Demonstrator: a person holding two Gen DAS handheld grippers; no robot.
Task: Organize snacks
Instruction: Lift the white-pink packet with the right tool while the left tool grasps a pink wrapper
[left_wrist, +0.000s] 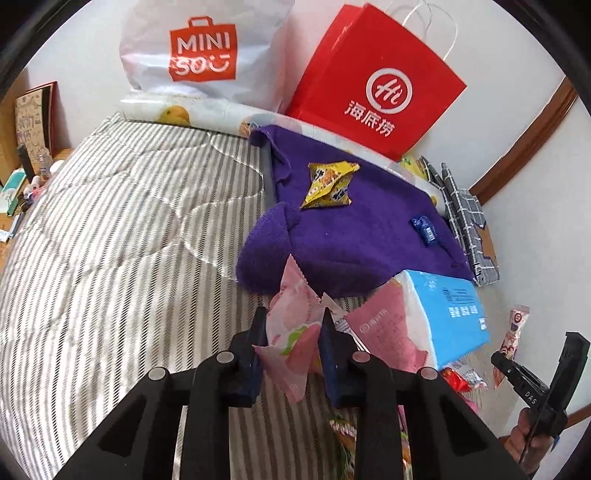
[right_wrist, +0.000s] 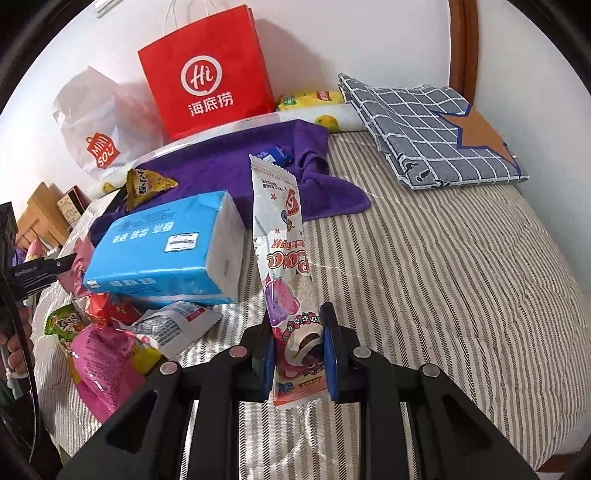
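A pink snack packet (left_wrist: 291, 332) is clamped in the left claw (left_wrist: 290, 347) and a long white snack packet (right_wrist: 284, 258) in the right claw (right_wrist: 299, 354) — both held above the bed (right_wrist: 443, 277), presumably for sorting onto the purple towel (left_wrist: 351, 229) ahead.

Left hand-held gripper (left_wrist: 291, 332) is clamping a pink packet (left_wrist: 293, 325) between near-closed blue pads; right hand-held gripper (right_wrist: 297, 343) is gripping a long wrapper (right_wrist: 282, 236) upright, fingers pointing forward.
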